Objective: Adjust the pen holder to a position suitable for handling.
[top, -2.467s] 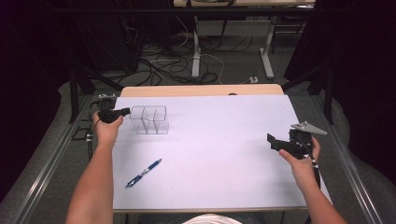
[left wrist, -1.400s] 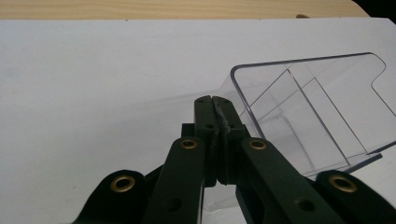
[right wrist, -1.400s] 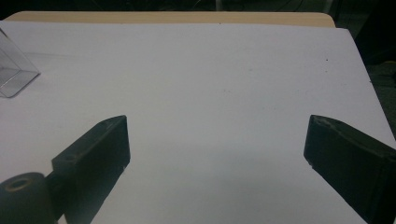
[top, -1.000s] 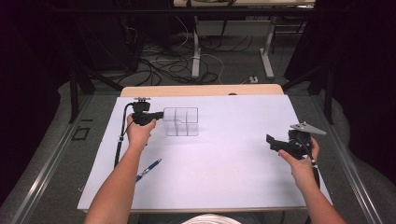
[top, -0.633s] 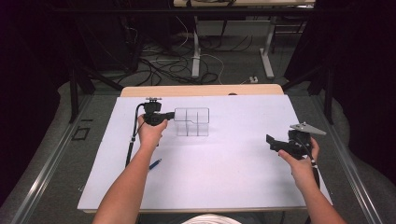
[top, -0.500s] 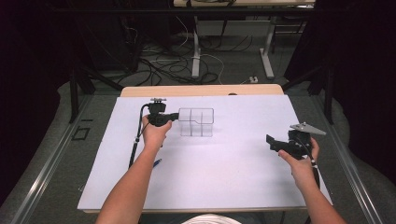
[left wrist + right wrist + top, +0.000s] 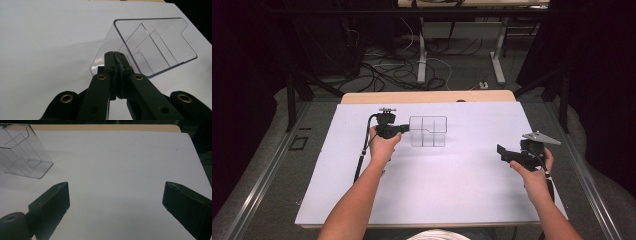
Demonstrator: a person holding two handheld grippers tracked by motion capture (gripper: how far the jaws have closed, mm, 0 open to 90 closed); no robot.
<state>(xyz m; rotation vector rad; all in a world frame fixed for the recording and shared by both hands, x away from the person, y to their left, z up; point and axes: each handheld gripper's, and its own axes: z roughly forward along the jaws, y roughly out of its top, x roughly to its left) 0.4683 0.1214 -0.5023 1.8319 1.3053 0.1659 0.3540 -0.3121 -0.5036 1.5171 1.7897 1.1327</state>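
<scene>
Broadly, a white sheet covers the counter (image 7: 437, 190), with a strip of bare wood showing along its far edge. On the far middle of the sheet stands a clear plastic organizer (image 7: 428, 131) divided into compartments by thin inner walls. The left gripper (image 7: 404, 128) reaches in from the organizer's left side, and its fingers (image 7: 111, 65) are pressed together on the organizer's near side wall, pinching the thin plastic. The right gripper (image 7: 502, 151) hangs over the right part of the sheet, well apart from the organizer, its fingers (image 7: 51, 206) spread wide with nothing between them.
</scene>
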